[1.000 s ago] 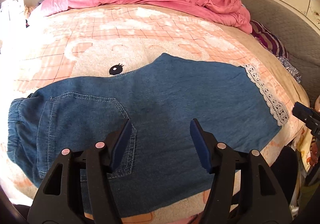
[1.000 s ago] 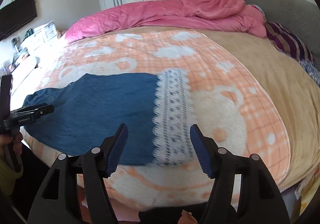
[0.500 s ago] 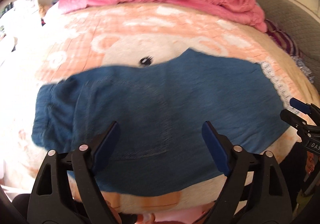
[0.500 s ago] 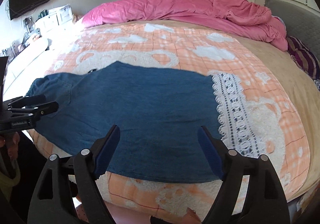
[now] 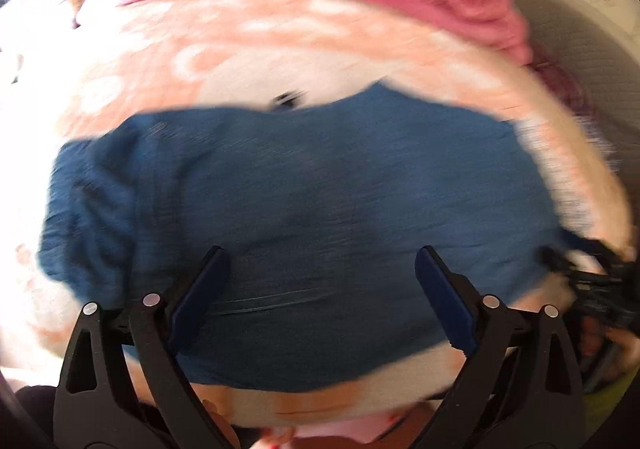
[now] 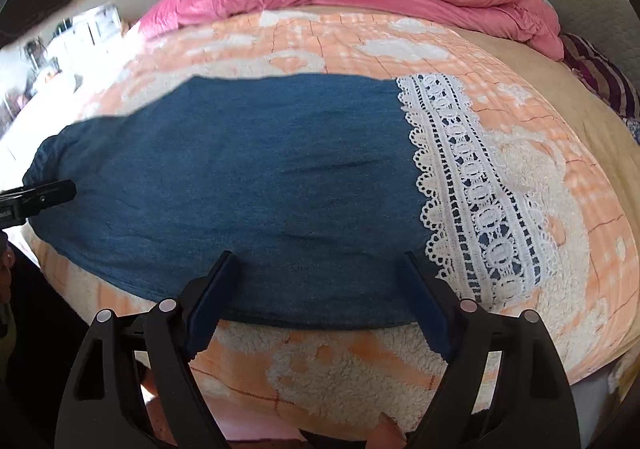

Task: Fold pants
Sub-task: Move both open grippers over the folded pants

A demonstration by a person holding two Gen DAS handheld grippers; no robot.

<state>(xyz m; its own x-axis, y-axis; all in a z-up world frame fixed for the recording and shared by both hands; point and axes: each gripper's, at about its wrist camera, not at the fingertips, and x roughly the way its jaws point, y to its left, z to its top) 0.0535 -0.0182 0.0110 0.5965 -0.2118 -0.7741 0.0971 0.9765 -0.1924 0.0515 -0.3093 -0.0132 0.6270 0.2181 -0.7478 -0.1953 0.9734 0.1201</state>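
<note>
Pants (image 6: 248,185) lay lengthwise left to right, just beyond both grippers.
Left gripper (image 5: 320,285) and right gripper (image 6: 320,289) fingers were released, empty; lace hem (image 6: 472,185) nearer the right.

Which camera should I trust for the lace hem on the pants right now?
The right wrist view. There the lace hem is sharp and runs nearly full length along the right end of the denim pants, beside the open right gripper. In the left wrist view it is only a motion-blurred white streak at the far right.

Denim pants (image 6: 248,185) with a white lace hem (image 6: 472,189) lie flat on the bed (image 6: 400,369); the right gripper (image 6: 320,297) hovers wide open over their near edge.
</note>
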